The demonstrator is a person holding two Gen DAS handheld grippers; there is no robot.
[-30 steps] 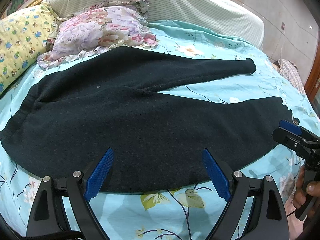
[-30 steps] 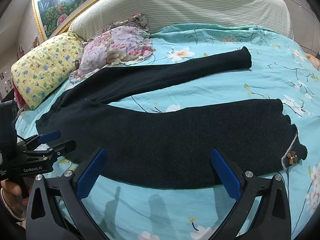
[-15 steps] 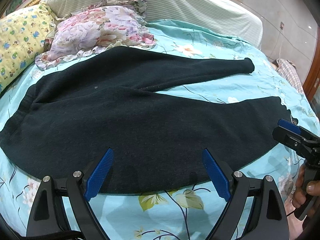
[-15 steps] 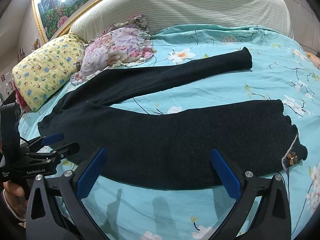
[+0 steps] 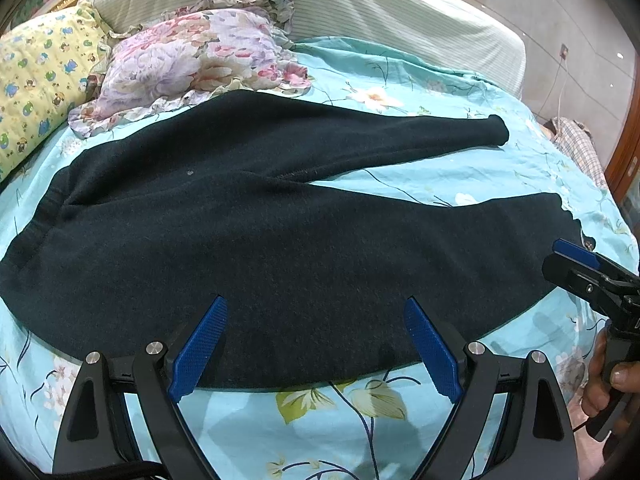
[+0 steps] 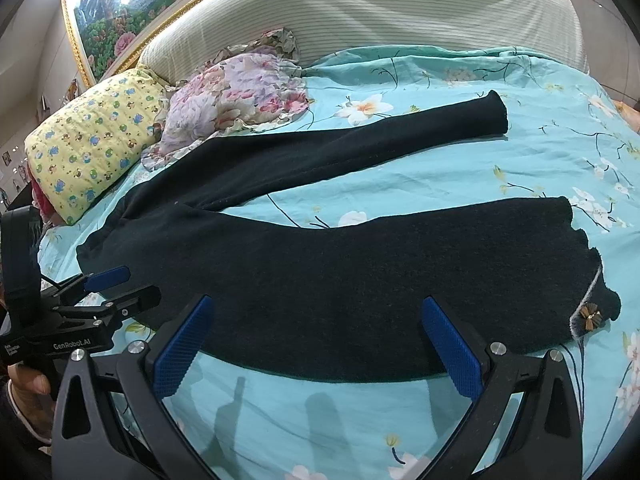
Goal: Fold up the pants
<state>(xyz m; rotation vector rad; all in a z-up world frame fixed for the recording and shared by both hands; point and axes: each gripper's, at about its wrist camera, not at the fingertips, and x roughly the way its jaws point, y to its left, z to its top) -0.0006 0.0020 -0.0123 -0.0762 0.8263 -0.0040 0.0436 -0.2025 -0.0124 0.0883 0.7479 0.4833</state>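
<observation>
The dark pants [image 6: 360, 272] lie flat on the bed [image 6: 440, 184], legs apart — two pillows [image 6: 240, 96] near the waist. Both grippers [image 5: 316, 344] [image 6: 316, 340] hover at the near edge, fingers spread, holding nothing.

"GenRobot.AI" on the left gripper [image 6: 116, 288].

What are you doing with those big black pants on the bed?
A person is getting ready to fold the black pants, which lie spread flat on the flowery blue bedspread with the two legs apart. They hold a claw tool in each hand. The left claw hangs open over the near edge of the pants toward the waist end, and the right claw hangs open over the near leg. Neither has grabbed the cloth, so no fold has been made.
</observation>
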